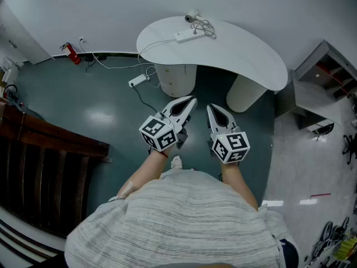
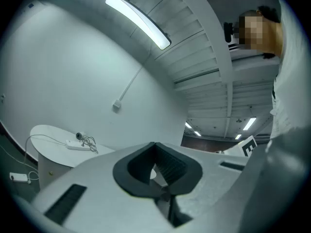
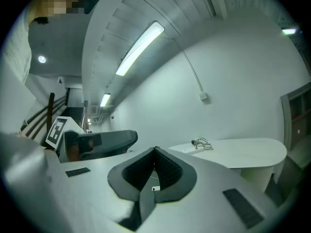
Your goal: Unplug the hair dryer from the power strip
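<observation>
**Both grippers closed and held short of the table; dryer not yet unplugged**

Standing view of the room. The person faces a white kidney-shaped table [image 1: 245, 57] on two pale round pedestals, with both tools raised roughly level in front of the body. The left gripper [image 1: 192, 100] has its jaws pressed together with nothing between them. The right gripper [image 1: 212, 108] is likewise closed and empty. Both are well apart from the table.

At the far edge of the tabletop lies the small white hair dryer [image 1: 192, 17]. Its dark looped cord [image 1: 208, 28] is bunched just beside the white oblong power strip [image 1: 187, 36], into which it appears to be plugged, though the plug itself is too small to make out. The strip's own white lead [image 1: 159, 42] runs off the table's left end towards a second white socket block on the floor [image 1: 138, 81].

Hazards, as judged from here:
- The jaws must part before any grasp. Arriving closed would only nudge the plug.
- The strip looks light and unanchored, so pulling the plug with one gripper alone would likely drag the strip along.
- The bunched cord could snag and tug the dryer off the far edge.
- A grip on the cord instead of the plug risks slipping
</observation>
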